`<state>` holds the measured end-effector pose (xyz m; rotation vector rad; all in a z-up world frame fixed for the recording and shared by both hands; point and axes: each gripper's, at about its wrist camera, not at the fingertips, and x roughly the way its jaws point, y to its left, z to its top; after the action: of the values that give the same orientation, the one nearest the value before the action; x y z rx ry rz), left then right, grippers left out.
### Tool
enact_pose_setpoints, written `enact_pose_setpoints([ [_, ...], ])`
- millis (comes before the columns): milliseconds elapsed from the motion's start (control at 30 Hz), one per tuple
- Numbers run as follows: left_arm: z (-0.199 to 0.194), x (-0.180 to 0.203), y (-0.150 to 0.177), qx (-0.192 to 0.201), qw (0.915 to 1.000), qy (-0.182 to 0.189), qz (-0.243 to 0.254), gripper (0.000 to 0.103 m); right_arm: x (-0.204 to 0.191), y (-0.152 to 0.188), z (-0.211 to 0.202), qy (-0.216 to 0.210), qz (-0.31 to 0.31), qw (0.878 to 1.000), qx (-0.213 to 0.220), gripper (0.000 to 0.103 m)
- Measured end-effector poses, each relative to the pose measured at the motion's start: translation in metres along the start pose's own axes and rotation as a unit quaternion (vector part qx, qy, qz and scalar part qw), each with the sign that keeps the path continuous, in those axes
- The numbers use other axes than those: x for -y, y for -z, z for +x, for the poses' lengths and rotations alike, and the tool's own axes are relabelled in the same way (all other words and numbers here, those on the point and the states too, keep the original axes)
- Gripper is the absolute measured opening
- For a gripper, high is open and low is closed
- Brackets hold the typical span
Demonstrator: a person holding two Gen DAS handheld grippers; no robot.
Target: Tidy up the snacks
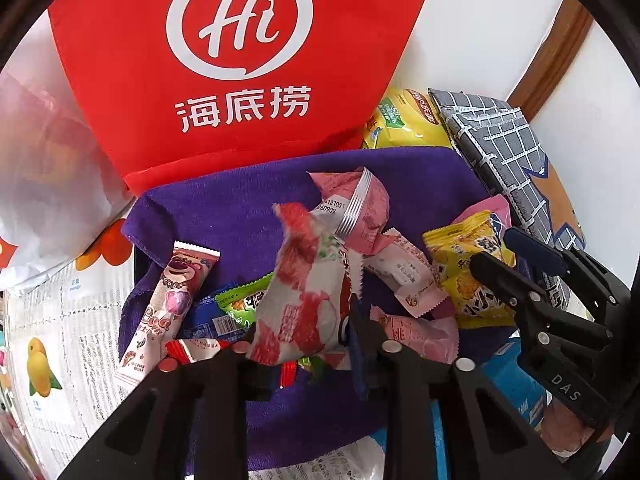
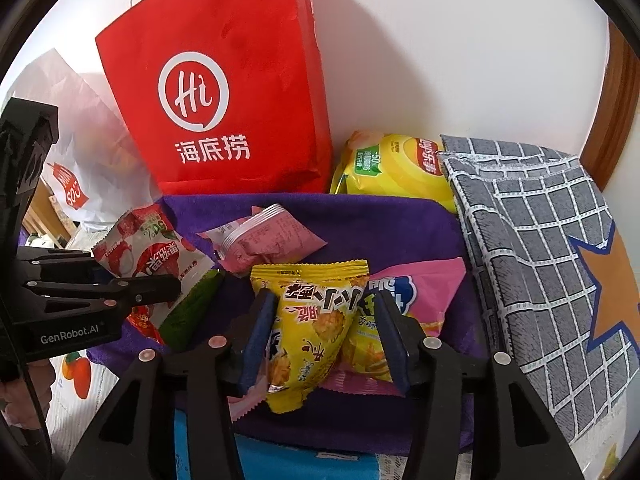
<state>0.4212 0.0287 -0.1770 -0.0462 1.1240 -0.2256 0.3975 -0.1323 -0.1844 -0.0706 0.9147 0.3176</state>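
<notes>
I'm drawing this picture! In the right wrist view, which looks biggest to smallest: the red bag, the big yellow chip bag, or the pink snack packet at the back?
1. red bag
2. big yellow chip bag
3. pink snack packet

The ranking is by apparent size only.

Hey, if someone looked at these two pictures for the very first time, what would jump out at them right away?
The big red bag with its white Hi logo, standing at the back against the wall, dominates both views. In front of it lies a purple cloth strewn with snack packets. The left gripper holds a red-and-white packet, while the right gripper straddles a yellow packet; whether it grips is unclear.
</notes>
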Motion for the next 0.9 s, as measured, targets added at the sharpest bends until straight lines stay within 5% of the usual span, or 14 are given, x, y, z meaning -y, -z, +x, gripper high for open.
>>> enact_pose_setpoints([
  [367,-0.028,-0.001,-0.002,0.023,0.9996,-0.016,0.0,0.052,-0.006,0.008,-0.019,0.013,0.004,1.0,0.0,0.051],
  [667,-0.069,0.005,0.019,0.044,0.9987,-0.025,-0.006,0.058,-0.009,0.014,-0.056,0.018,0.01,1.0,0.01,0.052],
  [900,-0.112,0.02,0.048,0.067,0.9971,-0.036,-0.005,0.06,-0.015,0.028,-0.108,0.027,0.012,0.999,0.026,0.063],
])
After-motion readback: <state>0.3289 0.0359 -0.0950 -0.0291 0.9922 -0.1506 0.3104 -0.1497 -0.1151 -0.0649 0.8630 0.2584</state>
